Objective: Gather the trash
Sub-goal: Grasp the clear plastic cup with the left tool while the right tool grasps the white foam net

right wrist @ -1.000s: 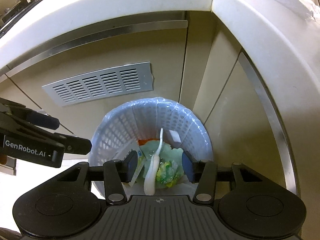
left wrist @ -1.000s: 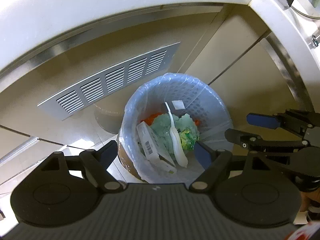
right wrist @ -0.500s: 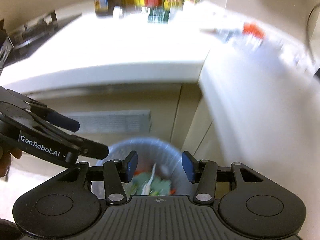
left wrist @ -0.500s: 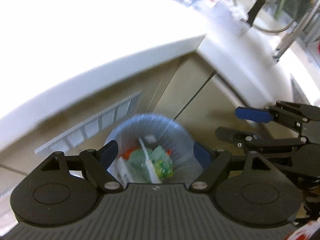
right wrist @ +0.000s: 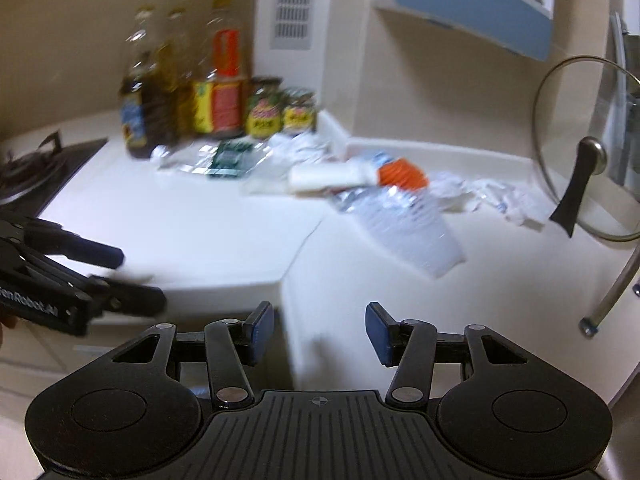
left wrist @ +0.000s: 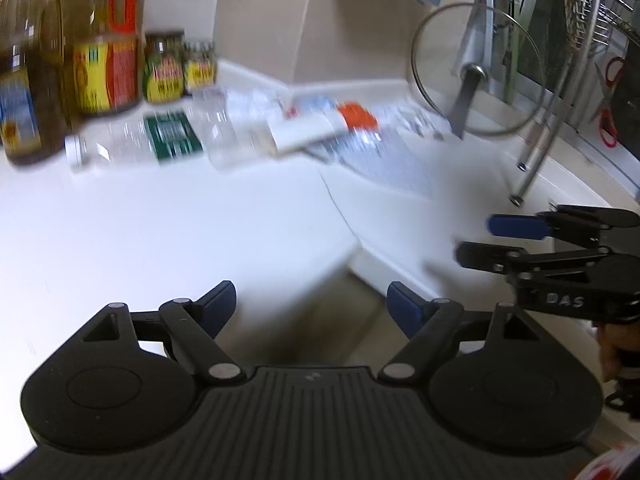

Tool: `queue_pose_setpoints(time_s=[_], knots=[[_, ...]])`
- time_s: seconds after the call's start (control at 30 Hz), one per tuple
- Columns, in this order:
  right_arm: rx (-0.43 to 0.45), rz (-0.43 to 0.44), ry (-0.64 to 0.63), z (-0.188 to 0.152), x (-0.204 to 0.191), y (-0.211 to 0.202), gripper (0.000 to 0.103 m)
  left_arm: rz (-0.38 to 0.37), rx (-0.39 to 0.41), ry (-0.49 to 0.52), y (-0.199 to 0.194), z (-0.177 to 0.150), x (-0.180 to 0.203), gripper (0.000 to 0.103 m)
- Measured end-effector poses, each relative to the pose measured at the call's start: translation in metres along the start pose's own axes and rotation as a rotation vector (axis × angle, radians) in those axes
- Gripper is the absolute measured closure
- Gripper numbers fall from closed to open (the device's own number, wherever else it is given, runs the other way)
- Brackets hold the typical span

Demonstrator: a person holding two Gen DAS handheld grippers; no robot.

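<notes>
Left gripper (left wrist: 310,304): jaws wide, nothing between them.
Right gripper (right wrist: 319,330): jaws just been opening, nothing between them.
Trash: flattened clear plastic bottle (right wrist: 400,220), white tube with orange cap (right wrist: 352,174), crumpled wrappers (right wrist: 492,196), on bench (right wrist: 192,232) ahead of both grippers.
Behind: sauce bottles (right wrist: 220,92), jars.

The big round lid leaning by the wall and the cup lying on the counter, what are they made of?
The lid looks like clear glass with a thin metal rim, since the wall shows through it; its handle looks like dark plastic. The cup looks like thin, cloudy, see-through plastic, though blur makes that less sure.
</notes>
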State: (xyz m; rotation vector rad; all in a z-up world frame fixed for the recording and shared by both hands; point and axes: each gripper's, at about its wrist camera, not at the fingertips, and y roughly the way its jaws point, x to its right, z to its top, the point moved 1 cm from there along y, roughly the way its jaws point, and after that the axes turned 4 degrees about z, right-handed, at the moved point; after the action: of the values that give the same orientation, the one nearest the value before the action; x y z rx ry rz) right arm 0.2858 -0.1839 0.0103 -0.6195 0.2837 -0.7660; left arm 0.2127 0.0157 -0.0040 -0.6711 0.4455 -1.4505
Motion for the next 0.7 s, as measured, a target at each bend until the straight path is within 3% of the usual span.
queue_pose_setpoints(time_s=[0.17,0.47,0.53,0.7], knots=[[0.024,-0.021,0.025,0.019,0.037,0.014,0.036,0.061,0.042,0.08,0.016,0.036,-0.013,0.022],[0.006,-0.017,0.027,0.039,0.086,0.055,0.034,0.14,0.028,0.431,0.076,0.087,-0.023,0.022],[-0.004,-0.014,0.041,0.042,0.095,0.064,0.034,0.14,0.007,0.445,0.094,0.096,-0.028,0.022],[-0.025,-0.002,0.056,0.043,0.11,0.082,0.034,0.083,-0.068,0.326,0.131,0.108,-0.048,0.029]])
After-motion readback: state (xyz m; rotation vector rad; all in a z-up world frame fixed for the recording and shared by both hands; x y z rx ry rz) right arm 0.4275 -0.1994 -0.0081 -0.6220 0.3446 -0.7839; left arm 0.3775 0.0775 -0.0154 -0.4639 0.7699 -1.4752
